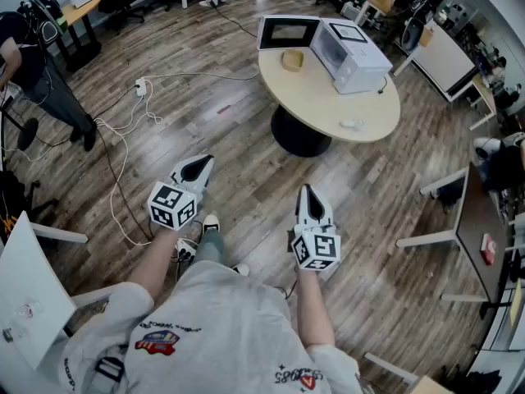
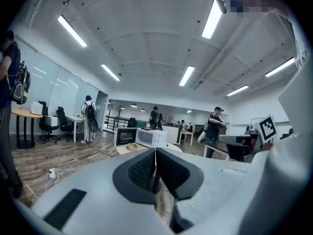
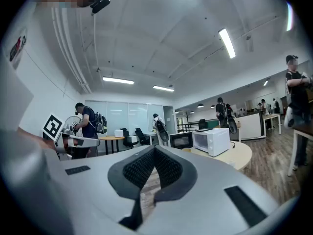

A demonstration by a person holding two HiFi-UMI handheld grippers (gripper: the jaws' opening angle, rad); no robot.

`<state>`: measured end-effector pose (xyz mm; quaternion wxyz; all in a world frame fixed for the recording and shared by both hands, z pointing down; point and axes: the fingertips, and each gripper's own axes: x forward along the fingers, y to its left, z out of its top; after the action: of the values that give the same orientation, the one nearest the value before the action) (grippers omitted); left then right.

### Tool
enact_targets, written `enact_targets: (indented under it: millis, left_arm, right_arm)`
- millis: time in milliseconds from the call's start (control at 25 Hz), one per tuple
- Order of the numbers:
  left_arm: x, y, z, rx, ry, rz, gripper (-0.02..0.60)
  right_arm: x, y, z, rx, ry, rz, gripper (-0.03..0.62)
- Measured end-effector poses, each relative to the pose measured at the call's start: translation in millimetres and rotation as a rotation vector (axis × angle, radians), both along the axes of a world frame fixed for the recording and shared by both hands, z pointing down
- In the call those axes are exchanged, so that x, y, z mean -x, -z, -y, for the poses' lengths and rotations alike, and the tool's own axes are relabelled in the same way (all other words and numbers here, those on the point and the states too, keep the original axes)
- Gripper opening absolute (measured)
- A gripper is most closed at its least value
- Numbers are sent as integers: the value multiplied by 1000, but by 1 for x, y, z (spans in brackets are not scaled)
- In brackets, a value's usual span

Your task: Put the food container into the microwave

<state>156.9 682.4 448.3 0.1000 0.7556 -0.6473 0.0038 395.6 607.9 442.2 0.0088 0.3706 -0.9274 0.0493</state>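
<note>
Grippers sit close to the person's body, over the wood floor (image 1: pixel 246 150) and well short of the table (image 1: pixel 328 101). The left gripper (image 1: pixel 199 167) has its pads pressed together with nothing between them. The right gripper (image 1: pixel 307 190) is the same, closed to a thin seam and empty.

Farther off, the container (image 1: pixel 292 59) rests on the tabletop, just in front of the microwave's open door (image 1: pixel 289 32) and beside the microwave (image 1: pixel 353 56) itself. Nothing touches it.

By my reading, the task has hardly begun. The door already stands open, which saves one step. What is left is everything else: walking up to the table, parting a gripper's jaws, taking hold of the container, lifting it into the cavity and letting go. Closing the door may follow, though the task does not ask for it.
</note>
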Motion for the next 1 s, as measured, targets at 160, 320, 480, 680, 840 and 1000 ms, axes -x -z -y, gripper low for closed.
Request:
enact_targets:
  millis: [160, 320, 480, 680, 840, 1000]
  left_arm:
    - [5, 1, 3, -2, 0, 2, 8]
    - [11, -3, 1, 6, 8, -3, 8]
    - [21, -5, -1, 10, 24, -10, 8]
    - [33, -11, 3, 18, 40, -22, 8]
    - [44, -18, 19, 34, 50, -27, 8]
    - [67, -20, 44, 39, 63, -38, 8]
  right_arm:
    - [12, 2, -3, -30, 33, 1, -6]
    - [19, -2, -2, -30, 38, -7, 12]
    - [31, -5, 0, -31, 45, -20, 89]
    - [43, -10, 10, -33, 38, -35, 187]
    - [54, -19, 29, -18, 39, -45, 219]
    - [76, -24, 59, 1, 46, -53, 224]
